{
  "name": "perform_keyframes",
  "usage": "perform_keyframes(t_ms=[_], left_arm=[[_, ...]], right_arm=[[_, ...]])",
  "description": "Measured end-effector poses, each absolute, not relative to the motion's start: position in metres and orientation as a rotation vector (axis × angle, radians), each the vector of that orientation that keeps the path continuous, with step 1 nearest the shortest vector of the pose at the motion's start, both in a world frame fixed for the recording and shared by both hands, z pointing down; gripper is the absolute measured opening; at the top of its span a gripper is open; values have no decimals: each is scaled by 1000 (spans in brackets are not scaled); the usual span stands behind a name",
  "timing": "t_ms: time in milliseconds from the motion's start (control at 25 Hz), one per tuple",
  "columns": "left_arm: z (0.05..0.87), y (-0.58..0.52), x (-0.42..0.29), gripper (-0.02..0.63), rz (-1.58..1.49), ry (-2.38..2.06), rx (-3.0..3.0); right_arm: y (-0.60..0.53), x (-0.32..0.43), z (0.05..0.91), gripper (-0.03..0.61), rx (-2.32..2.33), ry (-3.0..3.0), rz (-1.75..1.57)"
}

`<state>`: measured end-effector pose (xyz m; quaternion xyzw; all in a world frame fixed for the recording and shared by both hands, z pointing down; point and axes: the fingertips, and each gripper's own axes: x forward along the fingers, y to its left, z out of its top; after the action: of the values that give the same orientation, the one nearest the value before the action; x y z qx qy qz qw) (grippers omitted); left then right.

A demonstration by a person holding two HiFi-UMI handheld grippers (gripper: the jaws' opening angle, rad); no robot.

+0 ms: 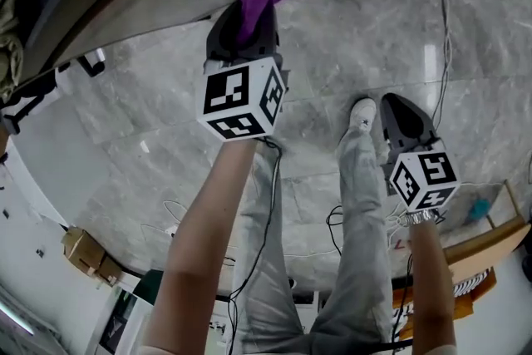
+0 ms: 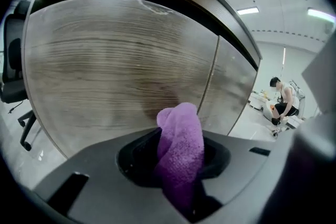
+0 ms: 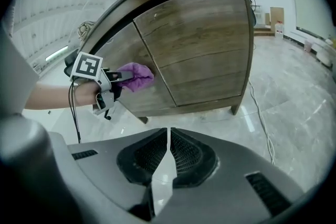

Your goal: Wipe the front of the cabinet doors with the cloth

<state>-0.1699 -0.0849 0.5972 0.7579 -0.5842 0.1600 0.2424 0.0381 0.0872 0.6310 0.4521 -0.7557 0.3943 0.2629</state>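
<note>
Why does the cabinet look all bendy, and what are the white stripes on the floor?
Left gripper view: the wide lens bows the cabinet doors into a curve, and the cloth looms large up close. Right gripper view: same bending. Head view: the white stripes are glare on the floor.

Cloth [image 2: 181,149]: purple, with a fine nubbly pile. Cabinet doors [image 3: 199,44]: grey-brown wood with horizontal grain, and a dark band running above them. Left hand-held gripper [image 2: 176,160] and right hand-held gripper [image 3: 168,157]: matt dark grey, with black pads [image 3: 186,152] showing a fine grid texture. Marker cubes [image 1: 243,100]: white faces carrying black square patterns. Floor [image 1: 357,37]: pale grey marble with faint whitish veining. Trousers [image 1: 357,204]: light grey. Shoe [image 1: 362,114]: white.
</note>
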Motion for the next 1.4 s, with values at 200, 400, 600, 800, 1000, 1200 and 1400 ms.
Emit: perform_keyframes(t_ms=[200, 400, 600, 800, 1000, 1200, 1400], left_arm=[[595, -77, -249, 112, 431, -1687, 2004], [597, -63, -344, 112, 446, -1789, 1918], [603, -47, -417, 112, 431, -1857, 1815], [604, -34, -466, 112, 424, -1934, 1719], [606, -10, -439, 112, 488, -1886, 1787], [623, 4, -320, 112, 581, -1667, 2020], [652, -22, -187, 112, 578, -1482, 2124]], right_arm=[[73, -32, 627, 35, 1127, -2116, 1023], [72, -111, 627, 35, 1015, -2170, 999], [81, -164, 634, 35, 950, -2178, 1000], [85, -196, 636, 35, 920, -2189, 1009], [85, -201, 635, 35, 922, -2208, 1041], [90, -167, 634, 35, 915, -2216, 1061], [103, -88, 646, 35, 886, -2159, 1028]])
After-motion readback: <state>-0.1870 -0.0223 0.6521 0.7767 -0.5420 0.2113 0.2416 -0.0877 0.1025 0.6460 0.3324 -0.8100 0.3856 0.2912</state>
